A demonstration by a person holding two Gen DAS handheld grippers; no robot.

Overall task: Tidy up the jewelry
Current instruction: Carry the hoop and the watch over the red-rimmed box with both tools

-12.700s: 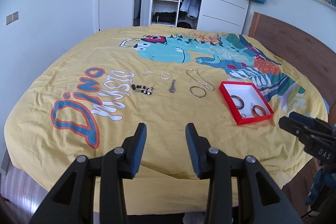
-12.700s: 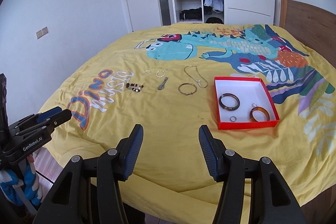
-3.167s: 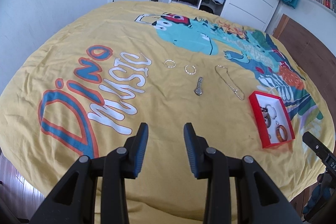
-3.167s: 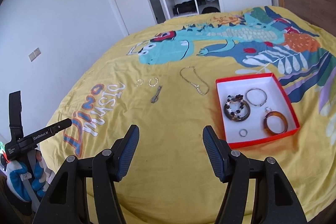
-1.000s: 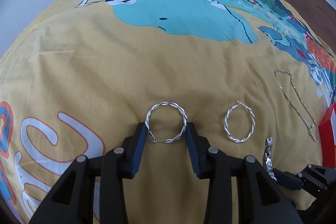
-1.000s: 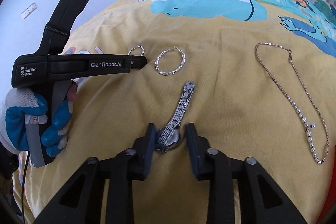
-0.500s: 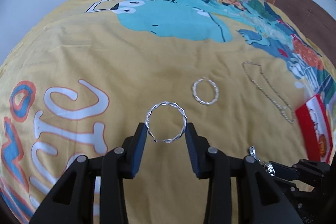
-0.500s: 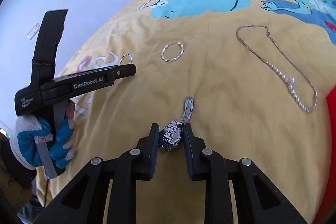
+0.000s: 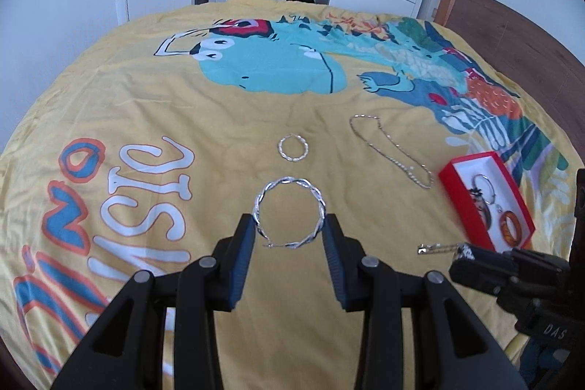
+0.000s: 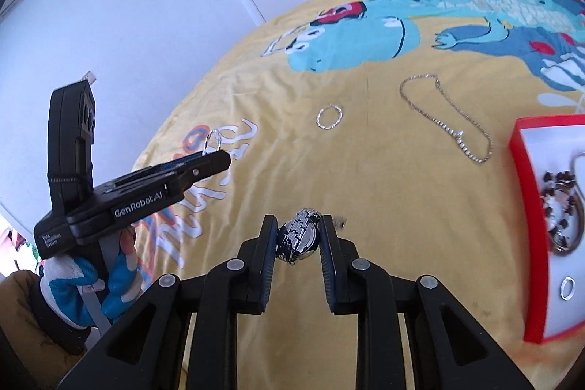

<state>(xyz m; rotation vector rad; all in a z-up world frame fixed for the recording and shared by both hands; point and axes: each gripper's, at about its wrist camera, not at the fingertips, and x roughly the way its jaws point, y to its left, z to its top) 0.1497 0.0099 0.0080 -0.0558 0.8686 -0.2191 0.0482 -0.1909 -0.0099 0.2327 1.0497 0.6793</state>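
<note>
Gripper on my left [image 9: 289,225] is clamping a twisted silver hoop [image 9: 290,212] between its blue pads, jaws about half spread across the ring's width. A second ago that hoop was lying flat on the yellow bedspread [image 9: 182,105]; now I am carrying it clear of the fabric, and the bed is looking farther away than before. Its twin, the second hoop [image 9: 293,148], is sitting on the bedspread at twelve o'clock from the held one, untouched since the earlier frames.

On my right, the right gripper [image 10: 298,236] is pinching a silver watch [image 10: 298,238] by its case, jaws narrowly spread. A second ago the watch was stretched out on the bedspread with its strap flat; now I am holding it off the fabric, strap folded over itself between the pads.

From the right wrist camera, the chain necklace [image 10: 449,119] is lying at about one o'clock, in the same loop as before. At three o'clock the red box [image 10: 526,178] is holding the beaded bracelet [image 10: 557,203], bangles and a small ring [image 10: 567,287]. At nine o'clock a gloved hand [image 10: 84,284] is gripping the other handle.
</note>
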